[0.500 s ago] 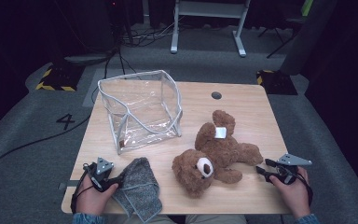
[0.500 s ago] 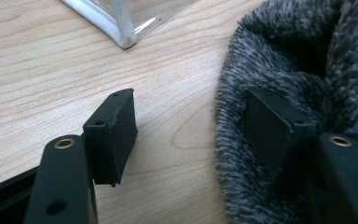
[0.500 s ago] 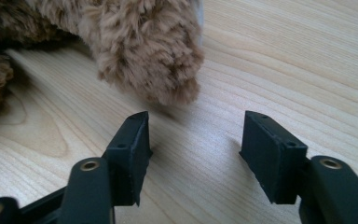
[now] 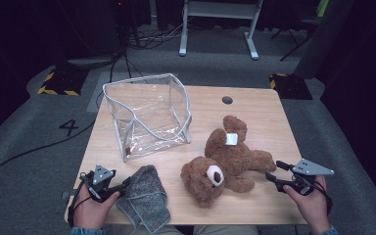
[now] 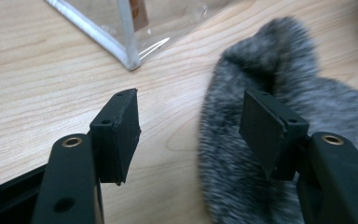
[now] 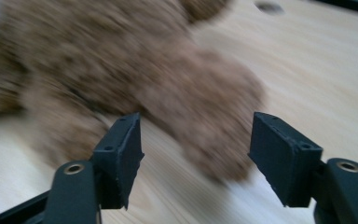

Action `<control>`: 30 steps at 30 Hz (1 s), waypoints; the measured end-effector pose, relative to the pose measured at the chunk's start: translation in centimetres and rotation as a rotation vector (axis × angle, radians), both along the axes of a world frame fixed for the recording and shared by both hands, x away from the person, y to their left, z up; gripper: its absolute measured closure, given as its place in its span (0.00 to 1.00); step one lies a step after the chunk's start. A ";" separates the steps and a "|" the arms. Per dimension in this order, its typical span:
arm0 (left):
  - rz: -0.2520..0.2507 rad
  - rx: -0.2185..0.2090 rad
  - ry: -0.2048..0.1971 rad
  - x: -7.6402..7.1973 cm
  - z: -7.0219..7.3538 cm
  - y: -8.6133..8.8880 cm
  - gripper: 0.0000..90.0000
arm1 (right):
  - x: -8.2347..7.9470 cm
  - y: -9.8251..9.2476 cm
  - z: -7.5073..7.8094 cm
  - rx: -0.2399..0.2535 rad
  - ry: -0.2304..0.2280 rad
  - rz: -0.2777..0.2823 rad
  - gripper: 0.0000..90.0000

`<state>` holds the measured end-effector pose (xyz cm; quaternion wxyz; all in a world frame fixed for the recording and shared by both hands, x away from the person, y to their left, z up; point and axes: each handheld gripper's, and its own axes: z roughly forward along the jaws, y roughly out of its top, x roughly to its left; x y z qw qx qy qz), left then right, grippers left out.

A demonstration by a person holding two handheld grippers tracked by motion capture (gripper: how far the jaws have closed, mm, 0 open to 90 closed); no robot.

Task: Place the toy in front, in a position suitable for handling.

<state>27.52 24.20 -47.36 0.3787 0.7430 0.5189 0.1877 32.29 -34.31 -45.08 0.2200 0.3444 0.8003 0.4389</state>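
A: Start with the big one: the wooden table (image 4: 254, 105), pale top, with a small round hole (image 4: 227, 100) toward its far edge. Everything else gets placed off the teddy bear.

B: Next in size, the clear plastic bag (image 4: 147, 115), standing open with white piping, to the left of the bear and a little farther from the person.

A: And the landmark itself, the brown teddy bear (image 4: 227, 159), lies on its back mid-table, head toward the person, with a white tag (image 4: 231, 139) on its body.

B: Left of the bear's head, at the near edge, a grey fuzzy cloth (image 4: 144, 198) lies crumpled flat on the wood.

A: Now the tools. The left gripper (image 4: 126, 185) sits well left of the bear, right at the cloth's left edge. Its own view shows the jaws spread wide, one over bare wood, the other over grey pile (image 5: 261, 84), clamping nothing.

B: The bag's corner (image 5: 128, 58) shows just beyond those jaws.

A: The right gripper (image 4: 272, 172) hovers just right of the bear, its tips beside the bear's nearest limb. Jaws wide apart there too, with a blurred brown paw (image 6: 214, 126) ahead between them, no pad pressing on it.
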 end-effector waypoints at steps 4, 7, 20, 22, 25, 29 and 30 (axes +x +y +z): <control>-0.016 -0.053 0.033 -0.9 0.7 0.1 0.46 | 0.2 3.6 0.5 0.001 -0.018 0.123 0.35; -0.084 -0.001 0.038 -1.6 1.0 -0.2 0.46 | 0.8 5.6 0.0 -0.026 -0.016 0.171 0.34; -0.299 0.045 0.113 -1.2 -0.8 -3.1 0.49 | 4.7 10.1 -1.3 -0.140 -0.135 0.111 0.29; -0.319 0.050 0.120 -0.9 -1.1 -3.9 0.49 | 5.6 10.5 -1.4 -0.125 -0.119 0.100 0.29; -0.329 0.056 0.127 -0.8 -1.4 -4.6 0.50 | 6.2 10.8 -1.5 -0.119 -0.124 0.095 0.29; -0.361 0.058 0.114 -0.4 -1.8 -6.0 0.50 | 7.3 11.7 -1.8 -0.100 -0.127 0.060 0.29; -0.365 0.054 0.119 -0.3 -1.8 -6.1 0.50 | 7.5 12.0 -1.9 -0.088 -0.125 0.042 0.29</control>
